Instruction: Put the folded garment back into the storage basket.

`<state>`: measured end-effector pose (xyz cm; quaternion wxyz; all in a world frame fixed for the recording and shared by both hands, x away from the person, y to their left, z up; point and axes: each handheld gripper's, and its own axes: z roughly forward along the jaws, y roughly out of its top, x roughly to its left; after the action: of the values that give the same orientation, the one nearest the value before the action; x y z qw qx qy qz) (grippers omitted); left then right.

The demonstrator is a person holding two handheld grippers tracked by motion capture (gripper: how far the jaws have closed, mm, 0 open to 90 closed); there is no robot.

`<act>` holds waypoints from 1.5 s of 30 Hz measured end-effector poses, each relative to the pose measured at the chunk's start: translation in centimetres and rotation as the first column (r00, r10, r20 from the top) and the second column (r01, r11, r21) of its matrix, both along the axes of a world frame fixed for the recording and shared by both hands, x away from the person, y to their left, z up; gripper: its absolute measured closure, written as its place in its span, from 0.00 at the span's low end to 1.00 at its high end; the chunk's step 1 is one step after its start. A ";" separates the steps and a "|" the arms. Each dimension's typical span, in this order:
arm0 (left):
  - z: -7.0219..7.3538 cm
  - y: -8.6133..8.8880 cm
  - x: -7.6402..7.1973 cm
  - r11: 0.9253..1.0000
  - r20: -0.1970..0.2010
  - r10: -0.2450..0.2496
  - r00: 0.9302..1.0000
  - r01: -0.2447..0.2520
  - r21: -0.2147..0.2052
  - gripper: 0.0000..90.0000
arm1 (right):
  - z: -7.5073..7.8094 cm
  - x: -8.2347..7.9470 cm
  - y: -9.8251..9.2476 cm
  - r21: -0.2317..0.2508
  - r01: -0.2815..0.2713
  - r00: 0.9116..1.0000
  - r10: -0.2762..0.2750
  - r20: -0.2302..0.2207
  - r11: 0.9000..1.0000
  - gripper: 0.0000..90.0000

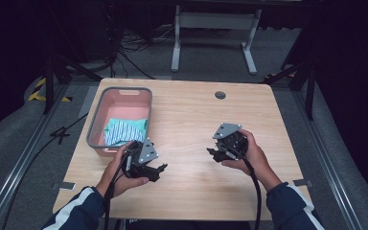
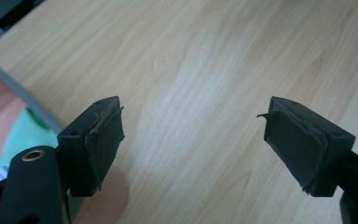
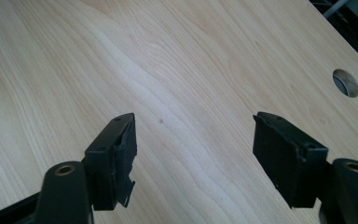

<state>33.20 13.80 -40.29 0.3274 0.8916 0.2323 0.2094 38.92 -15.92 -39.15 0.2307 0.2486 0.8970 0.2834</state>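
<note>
Both tongs, left (image 1: 160,168) and right (image 1: 212,152), gape empty above the desk (image 1: 191,120); folded cloth (image 1: 124,130) already lies in the basket (image 1: 99,109) beside the left tongs, so probably nothing remains.

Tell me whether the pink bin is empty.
Not empty. The pink bin holds a striped cloth at its near end.

Table (image 1: 196,129): pale wood with a light brown grain and one dark round hole (image 1: 220,95) near its far edge. Bin (image 1: 97,115): grey rim and walls, salmon-pink inside, holding a folded cloth (image 1: 124,131) in mint green with a panel of blue-and-white stripes. Left tongs (image 1: 159,168) and right tongs (image 1: 214,152): black bodies and black pads, each topped by a grey plate with small dark dots; sleeves (image 1: 287,203): dark navy with white stripes; floor (image 1: 19,139): grey carpet, with yellow-and-black hazard tape (image 1: 40,91) at the left.
</note>
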 end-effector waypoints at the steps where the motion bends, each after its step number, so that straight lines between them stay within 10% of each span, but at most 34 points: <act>1: 0.0 0.0 0.0 1.000 0.000 0.000 1.000 0.000 0.000 0.22 | 0.0 0.0 0.0 0.000 0.000 1.000 0.000 0.000 1.000 0.35; 29: -5.8 0.0 -0.1 0.994 -0.123 -0.101 0.987 0.106 0.039 0.21 | -6.2 -4.0 -7.5 -0.014 0.090 0.995 -0.091 -0.043 0.996 0.30; 38: -6.9 0.3 -0.3 0.993 -0.150 -0.113 0.982 0.116 0.010 0.19 | -7.7 -4.9 -10.4 0.070 0.141 0.988 -0.135 -0.078 0.988 0.30; 45: -7.7 0.9 -0.3 0.991 -0.191 -0.113 0.975 0.098 -0.087 0.18 | -8.7 -6.0 -13.5 0.187 0.203 0.975 -0.180 -0.134 0.961 0.25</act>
<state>32.90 14.65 -47.96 0.3479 0.9056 0.2236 0.0938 32.89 -29.37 -47.84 0.1787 0.3721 0.8476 0.3335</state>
